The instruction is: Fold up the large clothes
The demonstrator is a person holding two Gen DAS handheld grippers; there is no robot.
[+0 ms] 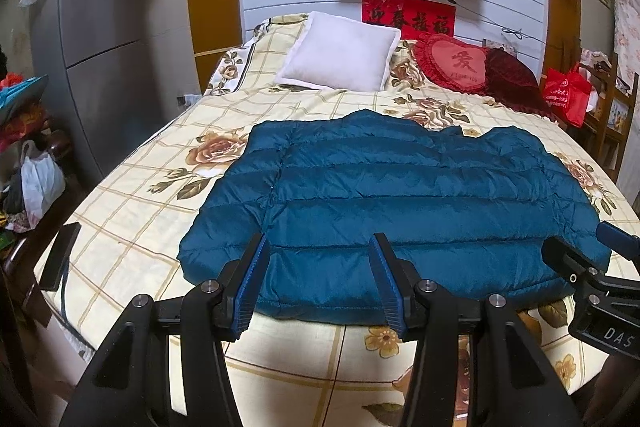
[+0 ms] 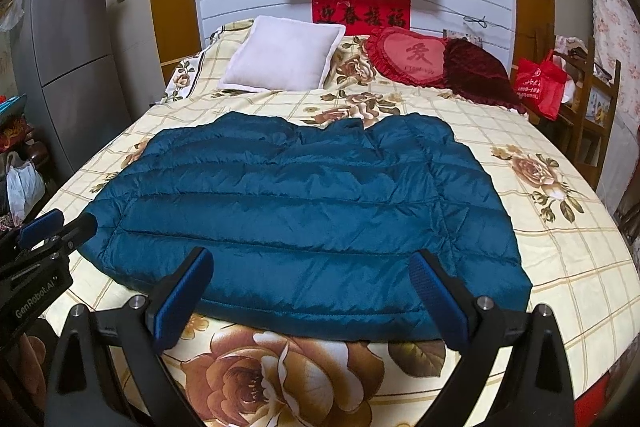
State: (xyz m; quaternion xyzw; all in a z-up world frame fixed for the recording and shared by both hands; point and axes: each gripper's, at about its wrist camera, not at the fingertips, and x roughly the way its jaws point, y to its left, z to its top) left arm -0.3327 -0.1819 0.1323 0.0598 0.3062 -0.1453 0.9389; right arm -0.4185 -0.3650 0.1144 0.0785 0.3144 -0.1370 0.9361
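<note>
A teal quilted down jacket (image 1: 400, 195) lies flat on the bed, back side up, hem toward me, collar toward the pillows. It also shows in the right wrist view (image 2: 300, 211). My left gripper (image 1: 318, 259) is open and empty, held just above the hem on the jacket's left part. My right gripper (image 2: 310, 275) is open and empty, held over the hem toward the jacket's right part. Each gripper shows at the edge of the other's view: the right gripper (image 1: 600, 267) and the left gripper (image 2: 44, 235).
The bed has a floral checked sheet (image 2: 560, 267). A white pillow (image 1: 340, 53), a red heart cushion (image 1: 456, 63) and a dark red cushion (image 1: 516, 83) lie at the head. A fridge (image 1: 96, 59) stands left, a red bag (image 1: 568, 95) and wooden shelf right.
</note>
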